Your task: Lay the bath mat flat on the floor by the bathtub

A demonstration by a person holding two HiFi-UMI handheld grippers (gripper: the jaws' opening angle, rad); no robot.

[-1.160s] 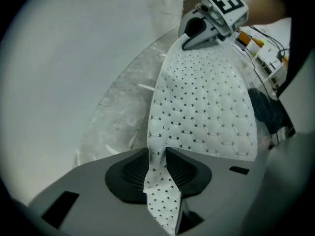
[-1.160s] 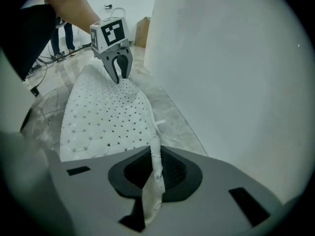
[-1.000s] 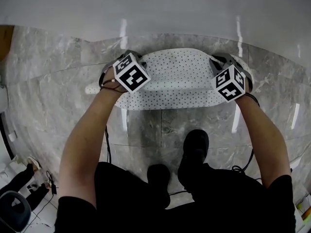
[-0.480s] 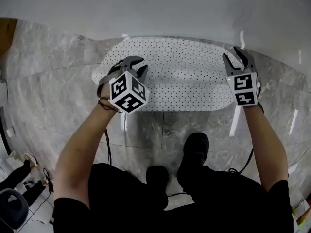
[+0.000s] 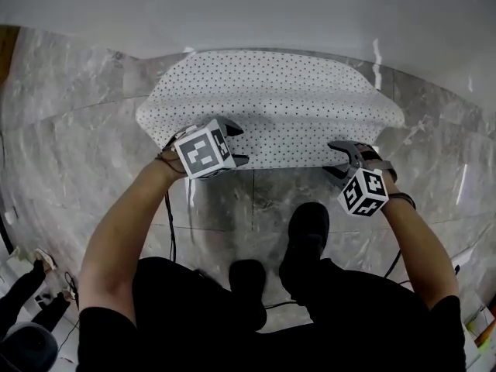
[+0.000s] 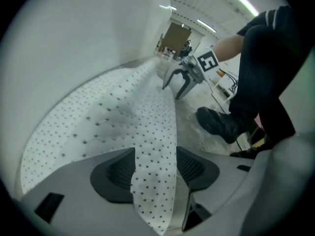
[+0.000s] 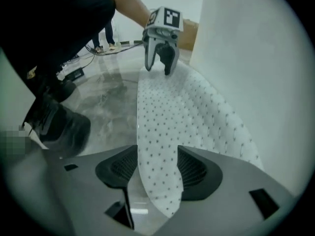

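Grey veined marble floor (image 5: 70, 130) fills most of the head view. Along its far side runs the smooth white wall of the bathtub (image 5: 248, 14). Against that wall lies the white bath mat, speckled with small dark dots (image 5: 271, 107). Its long far edge follows the tub and its surface is spread out on the floor. It sits where someone stepping out of the tub would put their feet, so I judge the placement is as good as done.

My black shoes (image 5: 306, 235) stand just short of the mat's near edge. That keeps my weight off the mat while it settles.

The left gripper (image 5: 236, 140) is at the near left part of that edge and the right gripper (image 5: 335, 158) is at the near right part, well apart from each other. I take that spacing to be deliberate, since holding the mat at two wide points keeps it stretched and stops it folding. Both point steeply down so the edge can meet the floor.

On both grippers the fingers have just been opening. In the left gripper view the dark ribbed fingers (image 6: 113, 168) stand apart, with the mat's edge running loosely between them and not pinched. The right gripper view shows the same: fingers (image 7: 194, 168) spread, with a strip of dotted mat lying in the gap and let go. Both have released, which fits a mat that is already down. A slight lift may remain at the near edge, though I cannot tell.
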